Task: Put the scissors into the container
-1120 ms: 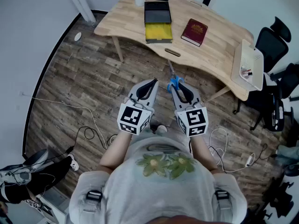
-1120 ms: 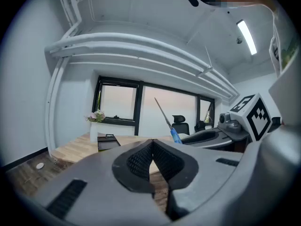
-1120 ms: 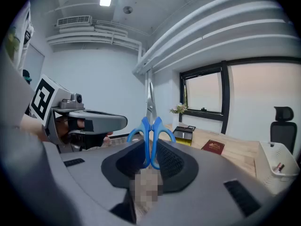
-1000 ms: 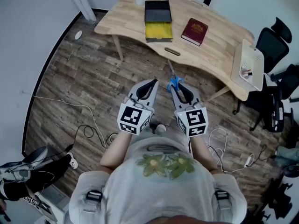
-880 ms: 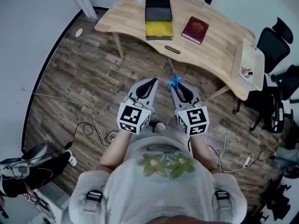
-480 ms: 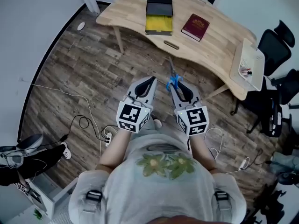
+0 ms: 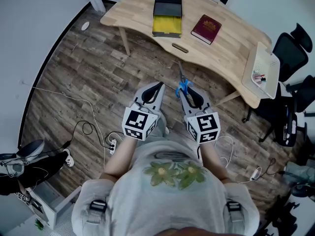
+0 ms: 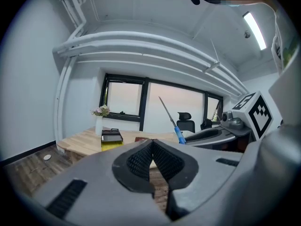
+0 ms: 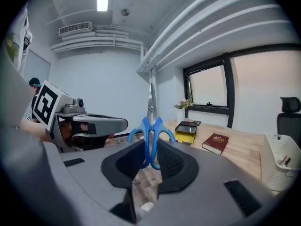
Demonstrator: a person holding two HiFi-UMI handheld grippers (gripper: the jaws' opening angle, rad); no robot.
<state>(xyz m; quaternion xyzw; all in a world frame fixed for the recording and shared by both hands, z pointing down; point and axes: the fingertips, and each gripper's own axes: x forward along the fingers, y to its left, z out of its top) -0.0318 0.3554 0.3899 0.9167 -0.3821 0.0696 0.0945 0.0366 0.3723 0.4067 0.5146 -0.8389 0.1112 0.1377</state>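
Blue-handled scissors (image 9: pixel 151 134), pinched by their loops in the right gripper (image 7: pixel 185 94), hang blades-up short of the wooden table (image 7: pixel 226 38) and its near edge; a slack pinch could drop them. The left gripper (image 7: pixel 156 89) is pressed together, empty.

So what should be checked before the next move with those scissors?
1. Blue-handled metal scissors clamped in right gripper: ok.
2. Left gripper shut and empty: ok.
3. Black-and-yellow container in sight on wooden table: ok.
4. Container within reach: not ok, the table stands well ahead across the floor.
5. Container's opening free: cannot tell.
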